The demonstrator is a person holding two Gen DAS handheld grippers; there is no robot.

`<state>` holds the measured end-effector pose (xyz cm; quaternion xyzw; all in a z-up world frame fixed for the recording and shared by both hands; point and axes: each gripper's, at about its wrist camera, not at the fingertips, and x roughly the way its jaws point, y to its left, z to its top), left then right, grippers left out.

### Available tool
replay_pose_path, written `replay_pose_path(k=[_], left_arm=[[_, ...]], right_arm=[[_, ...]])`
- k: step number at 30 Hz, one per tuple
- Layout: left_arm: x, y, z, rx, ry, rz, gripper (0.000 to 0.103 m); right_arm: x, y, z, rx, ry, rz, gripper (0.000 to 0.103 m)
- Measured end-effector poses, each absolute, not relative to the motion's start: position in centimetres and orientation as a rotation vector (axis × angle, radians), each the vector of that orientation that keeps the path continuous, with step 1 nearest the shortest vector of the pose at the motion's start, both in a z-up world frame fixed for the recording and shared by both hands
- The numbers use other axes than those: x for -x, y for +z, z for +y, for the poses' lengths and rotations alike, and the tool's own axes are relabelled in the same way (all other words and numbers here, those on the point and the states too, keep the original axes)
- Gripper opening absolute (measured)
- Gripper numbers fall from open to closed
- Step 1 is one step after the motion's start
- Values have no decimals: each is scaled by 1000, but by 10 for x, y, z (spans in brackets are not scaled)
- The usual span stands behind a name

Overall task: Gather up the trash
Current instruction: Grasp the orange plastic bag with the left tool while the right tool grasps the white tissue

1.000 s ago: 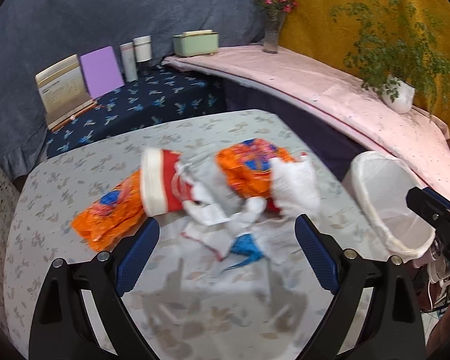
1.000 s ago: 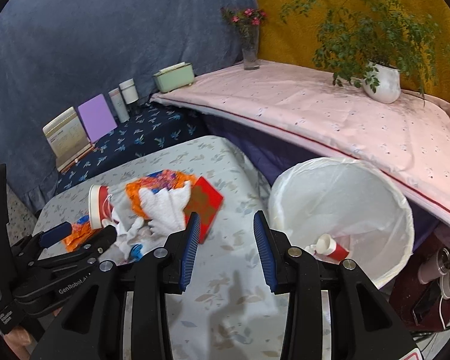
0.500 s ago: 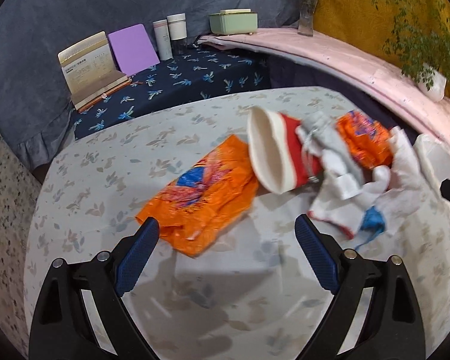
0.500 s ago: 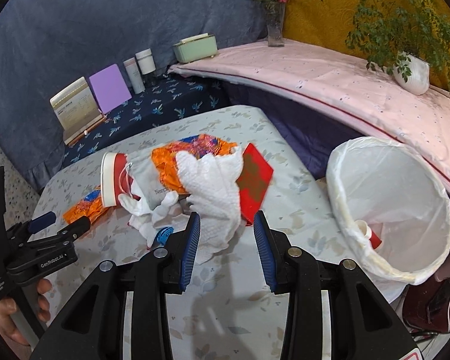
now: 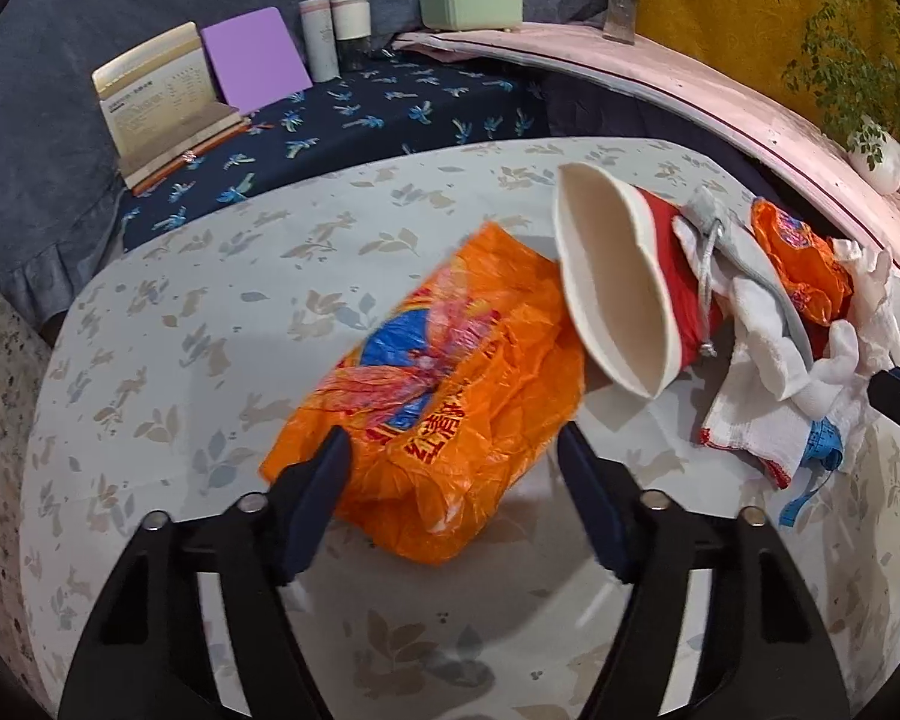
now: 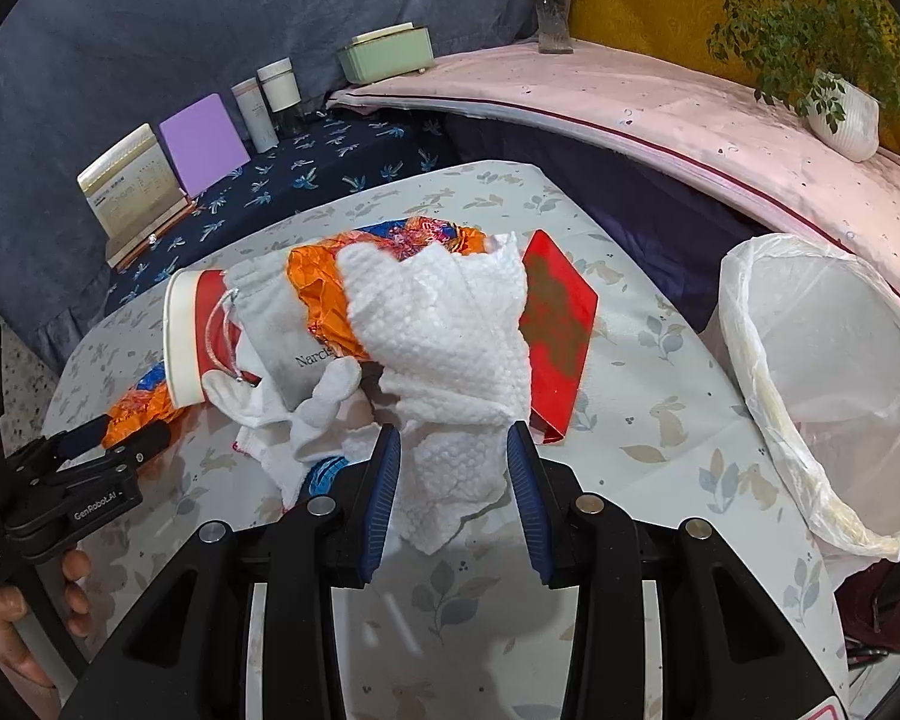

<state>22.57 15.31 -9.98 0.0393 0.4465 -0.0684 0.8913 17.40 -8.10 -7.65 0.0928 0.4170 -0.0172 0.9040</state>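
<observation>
Tools moved in over the last second: left tool now straddles the orange wrapper, jaws wide and gripping nothing; right tool brackets the white paper towel, open too. Both grabs look imminent. Farther right, beside the tabletop, waits the lined bin.

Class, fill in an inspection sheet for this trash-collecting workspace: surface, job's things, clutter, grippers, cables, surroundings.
Surface: round table, leaf-print cloth.
Job's things: orange wrapper, paper cup on its side, white paper towel, red packet, lined bin beside table.
Clutter: grey pouch, blue scrap.
Grippers: left gripper open around wrapper; right gripper open around towel.
Cables: nothing seen.
Surroundings: purple card, potted plant.
</observation>
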Motion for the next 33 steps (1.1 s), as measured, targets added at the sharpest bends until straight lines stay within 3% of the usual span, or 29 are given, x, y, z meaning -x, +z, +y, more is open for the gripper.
replay_pose_path(k=[3, 9, 14, 24, 28, 32, 33], left_arm=[[-224, -102, 147, -93, -155, 938, 37], [-210, -95, 143, -47, -161, 926, 22], [-196, -83, 141, 16, -166, 913, 18], [-167, -45, 137, 68, -145, 839, 16], [-159, -32, 138, 96, -136, 818, 16], [-155, -19, 136, 111, -146, 791, 16], [-154, -17, 134, 113, -151, 786, 16]], right_arm=[[-177, -81, -80, -184, -37, 871, 36], [-173, -86, -80, -193, -16, 892, 10], [-161, -78, -81, -199, 9, 876, 1], [-141, -45, -85, -197, 49, 806, 1], [-144, -52, -89, -199, 42, 818, 13], [-155, -65, -93, -218, 26, 831, 40], [-158, -68, -94, -218, 23, 836, 40]])
